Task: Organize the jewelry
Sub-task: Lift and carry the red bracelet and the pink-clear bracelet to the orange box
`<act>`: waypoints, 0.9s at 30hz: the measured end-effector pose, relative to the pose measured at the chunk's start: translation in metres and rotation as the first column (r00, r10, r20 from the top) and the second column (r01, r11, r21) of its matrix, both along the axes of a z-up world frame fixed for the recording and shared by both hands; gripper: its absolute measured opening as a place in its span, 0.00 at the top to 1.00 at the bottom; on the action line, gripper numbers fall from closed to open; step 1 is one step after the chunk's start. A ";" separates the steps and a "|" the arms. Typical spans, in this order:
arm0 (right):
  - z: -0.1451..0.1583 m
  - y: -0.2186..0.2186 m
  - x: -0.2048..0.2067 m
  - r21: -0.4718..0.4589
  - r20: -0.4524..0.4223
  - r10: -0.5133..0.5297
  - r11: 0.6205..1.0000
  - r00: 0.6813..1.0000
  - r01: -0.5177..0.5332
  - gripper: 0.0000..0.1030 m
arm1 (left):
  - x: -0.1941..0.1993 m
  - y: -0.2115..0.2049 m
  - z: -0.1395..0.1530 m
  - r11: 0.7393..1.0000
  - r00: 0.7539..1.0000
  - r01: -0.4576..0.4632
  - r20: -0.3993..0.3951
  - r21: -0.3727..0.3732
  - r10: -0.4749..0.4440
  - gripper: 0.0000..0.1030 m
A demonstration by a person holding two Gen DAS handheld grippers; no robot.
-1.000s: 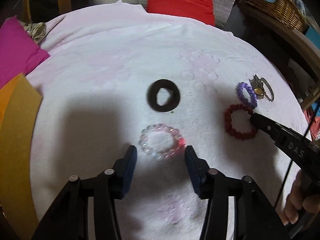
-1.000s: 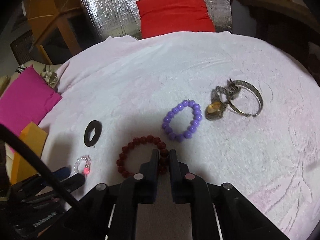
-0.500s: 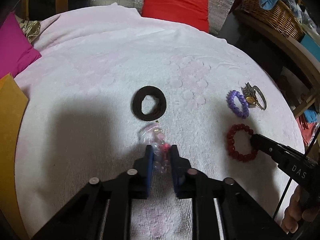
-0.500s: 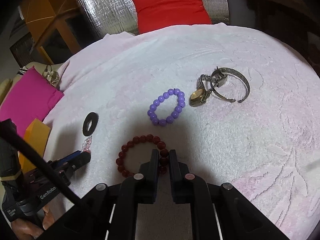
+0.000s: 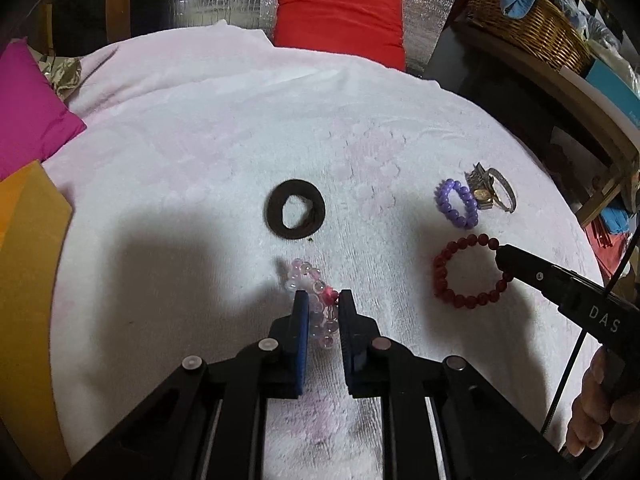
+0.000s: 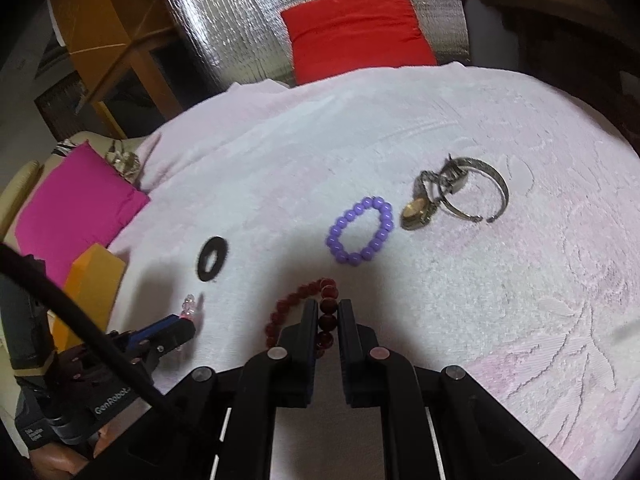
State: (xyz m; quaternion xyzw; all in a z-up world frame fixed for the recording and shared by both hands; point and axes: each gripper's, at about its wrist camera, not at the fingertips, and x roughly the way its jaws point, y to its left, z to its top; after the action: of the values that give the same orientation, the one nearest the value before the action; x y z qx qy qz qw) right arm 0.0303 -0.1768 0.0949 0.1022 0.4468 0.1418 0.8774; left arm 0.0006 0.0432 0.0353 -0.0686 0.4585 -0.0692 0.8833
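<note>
My left gripper [image 5: 323, 298] is shut on the clear pink bead bracelet [image 5: 308, 280], squeezed flat between the blue pads on the pale pink cloth [image 5: 240, 128]. From the right wrist view the same gripper [image 6: 188, 322] shows at the lower left with a few pink beads [image 6: 189, 304] past its tip. My right gripper [image 6: 328, 308] is shut on the dark red bead bracelet [image 6: 296, 296]; in the left wrist view the red bracelet [image 5: 444, 280] lies as a ring with the right gripper [image 5: 502, 254] pinching its far side.
A black ring [image 5: 295, 209] lies mid-cloth, also seen as the black ring [image 6: 212, 258]. A purple bead bracelet [image 6: 360, 230], a gold watch [image 6: 416, 212] and a metal bangle [image 6: 496, 184] lie to the right. Red cushion [image 6: 356, 28], magenta cushion [image 6: 72, 208], orange box [image 6: 92, 280], wicker basket [image 5: 532, 28].
The left gripper's jaws closed from wide apart onto the pink bracelet, flattening it. The right gripper stayed shut on the red bracelet, whose ring looks narrower in its view.
</note>
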 end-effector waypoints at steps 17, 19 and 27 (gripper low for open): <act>0.031 0.003 -0.026 0.047 0.110 0.048 0.997 0.993 -0.054 0.90 | -0.025 0.013 0.024 1.000 0.998 -0.015 0.065 0.005 0.014 0.86; 0.034 0.004 -0.028 0.051 0.118 0.051 0.997 0.992 -0.058 0.90 | -0.028 0.015 0.026 1.000 0.997 -0.022 0.067 0.006 0.022 0.86; 0.046 0.012 -0.039 0.054 0.153 0.073 0.995 0.986 -0.082 0.90 | -0.044 0.015 0.040 0.997 0.993 -0.052 0.112 0.050 0.046 0.86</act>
State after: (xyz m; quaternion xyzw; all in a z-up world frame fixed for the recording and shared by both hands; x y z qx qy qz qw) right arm -0.0084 -0.1647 0.1407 0.1001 0.3786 0.1967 0.8989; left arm -0.0435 0.0578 0.0754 -0.0525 0.4086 -0.0389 0.9104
